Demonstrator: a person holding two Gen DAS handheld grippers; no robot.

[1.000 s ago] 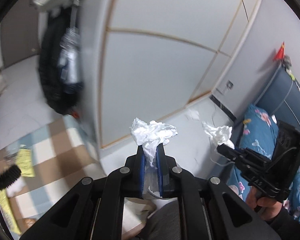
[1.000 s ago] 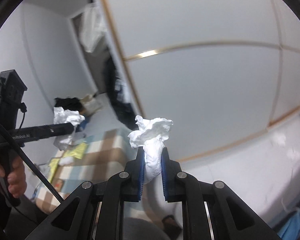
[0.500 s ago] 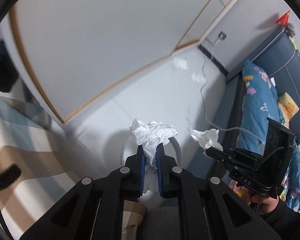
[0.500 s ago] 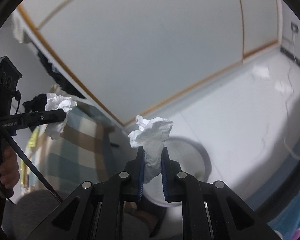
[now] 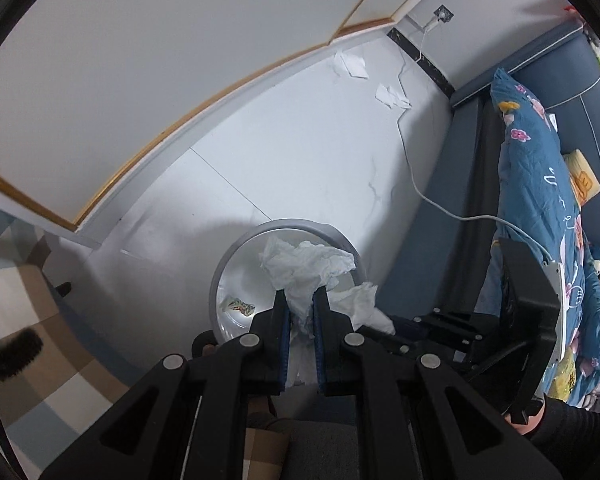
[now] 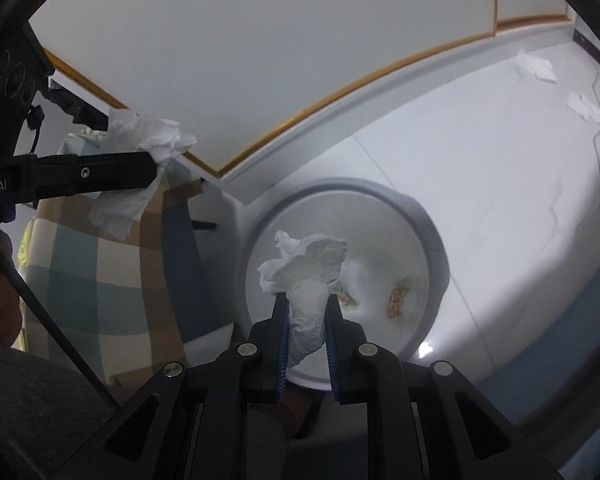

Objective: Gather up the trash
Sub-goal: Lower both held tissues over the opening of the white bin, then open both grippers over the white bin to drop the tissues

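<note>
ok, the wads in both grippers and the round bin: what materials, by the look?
Both wads, left and right: thin white tissue paper, matte, with crumpled creases and ragged edges. Bin: likely plastic, with a smooth grey rim, a white semi-gloss inside and a bright glint low on its wall.

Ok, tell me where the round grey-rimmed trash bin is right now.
The round grey-rimmed trash bin stands on the white floor, centre of the right wrist view, directly beyond the right gripper and its crumpled white tissue, between the plaid bedding and the white wardrobe's corner.
</note>
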